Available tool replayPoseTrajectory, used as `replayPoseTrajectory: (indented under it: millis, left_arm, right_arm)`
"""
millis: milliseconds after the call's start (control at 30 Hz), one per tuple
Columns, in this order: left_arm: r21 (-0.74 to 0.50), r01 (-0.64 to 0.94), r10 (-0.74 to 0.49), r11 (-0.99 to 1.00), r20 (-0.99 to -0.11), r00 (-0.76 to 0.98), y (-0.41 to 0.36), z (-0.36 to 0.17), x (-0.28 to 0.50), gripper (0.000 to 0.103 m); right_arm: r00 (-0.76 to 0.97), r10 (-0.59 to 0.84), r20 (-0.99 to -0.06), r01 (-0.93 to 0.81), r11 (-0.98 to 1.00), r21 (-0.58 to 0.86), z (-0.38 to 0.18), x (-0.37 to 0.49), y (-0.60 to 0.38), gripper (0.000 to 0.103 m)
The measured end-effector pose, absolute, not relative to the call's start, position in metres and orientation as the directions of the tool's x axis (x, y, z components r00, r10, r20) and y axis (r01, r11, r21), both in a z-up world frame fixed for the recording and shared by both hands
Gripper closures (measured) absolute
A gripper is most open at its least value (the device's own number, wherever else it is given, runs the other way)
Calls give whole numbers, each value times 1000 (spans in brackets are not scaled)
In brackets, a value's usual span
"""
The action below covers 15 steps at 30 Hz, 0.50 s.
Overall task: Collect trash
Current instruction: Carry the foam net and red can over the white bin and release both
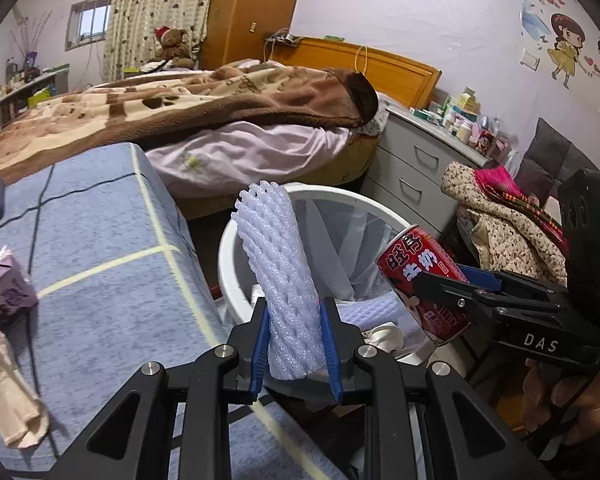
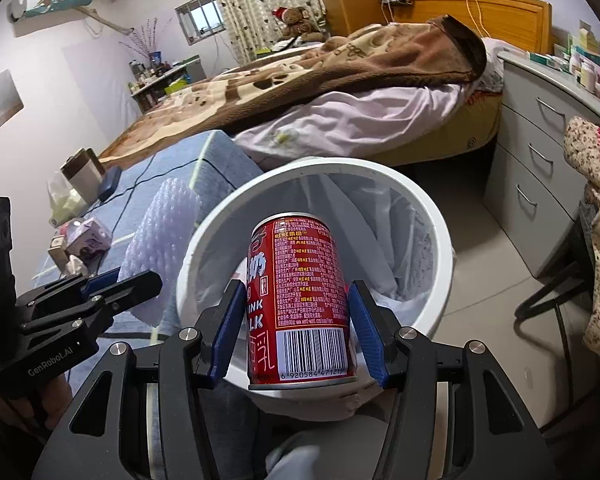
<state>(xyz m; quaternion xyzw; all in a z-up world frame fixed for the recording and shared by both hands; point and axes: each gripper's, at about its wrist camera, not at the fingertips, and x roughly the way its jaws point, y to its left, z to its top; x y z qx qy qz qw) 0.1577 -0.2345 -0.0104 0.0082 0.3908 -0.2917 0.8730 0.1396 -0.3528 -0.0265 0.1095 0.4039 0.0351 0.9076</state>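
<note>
My left gripper (image 1: 296,320) is shut on a white foam fruit net (image 1: 278,280), held upright at the near left rim of a white trash bin (image 1: 228,256). My right gripper (image 2: 298,308) is shut on a red milk can (image 2: 300,292), held upright above the bin's (image 2: 432,248) near rim. The can (image 1: 424,280) and right gripper (image 1: 452,284) also show at the right of the left wrist view. The foam net (image 2: 164,236) and left gripper (image 2: 112,284) show at the left of the right wrist view. The bin holds a white liner and some white trash.
A blue-grey cloth-covered surface (image 1: 100,248) at left carries a small purple carton (image 1: 4,292), crumpled wrappers (image 1: 8,392) and a cable. A bed (image 1: 180,112) lies behind. A grey drawer cabinet (image 2: 540,148) and a chair with clothes (image 1: 500,216) stand at right.
</note>
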Motion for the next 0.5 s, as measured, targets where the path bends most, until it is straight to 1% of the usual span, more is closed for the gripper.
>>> replayPoseTrajectory:
  millis: [300, 400, 500]
  left_arm:
    - [-225, 534, -517, 815, -698, 496, -248, -21, 171, 77]
    - [-229, 525, -515, 820, -696, 501, -248, -22, 174, 74]
    - [-234, 518, -517, 823, -689, 509, -247, -20, 175, 67]
  right_arm:
    - [644, 129, -754, 51, 976, 211, -34, 147, -360, 48]
    - [647, 115, -754, 63, 977, 204, -33, 148, -362, 48]
    - [656, 109, -747, 66, 978, 200, -31, 147, -363, 48]
